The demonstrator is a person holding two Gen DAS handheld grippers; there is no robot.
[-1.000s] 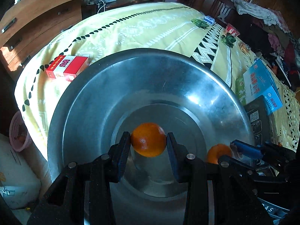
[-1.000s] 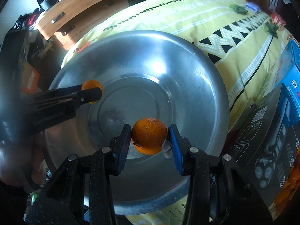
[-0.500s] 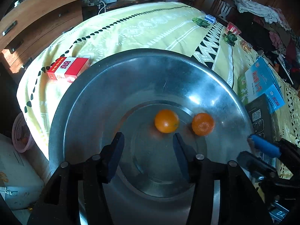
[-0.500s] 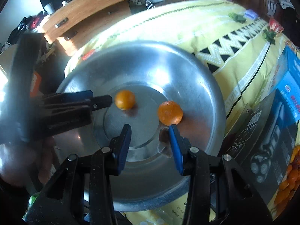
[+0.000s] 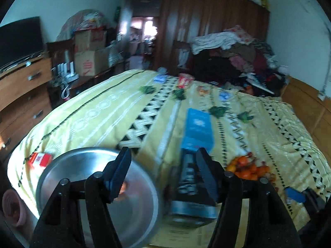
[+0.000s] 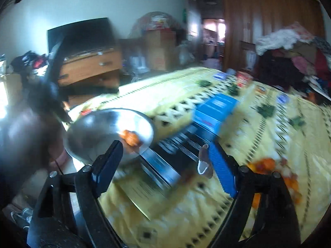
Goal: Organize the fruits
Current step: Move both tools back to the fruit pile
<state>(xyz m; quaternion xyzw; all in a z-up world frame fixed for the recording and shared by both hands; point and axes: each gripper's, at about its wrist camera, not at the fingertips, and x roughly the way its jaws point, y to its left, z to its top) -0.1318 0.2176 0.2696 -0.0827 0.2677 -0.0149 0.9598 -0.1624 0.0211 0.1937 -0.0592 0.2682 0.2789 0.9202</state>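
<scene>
Oranges, round, in shiny steel bowl

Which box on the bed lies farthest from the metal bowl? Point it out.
The small blue box far up the bedspread, past the red packet. The big blue box and the red-and-white pack lie much closer to the bowl.

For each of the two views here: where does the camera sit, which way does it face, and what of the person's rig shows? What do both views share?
Left wrist: sits on the left tongs, facing across the bed toward the wardrobe; its own two fingers show, opening, nothing between them.
Right wrist: sits on the right tongs, facing across the bed toward the dresser; its own fingers show, opening and empty, with a blurred hand at left.
Shared: metal bowl, blue box, pile of oranges.
</scene>
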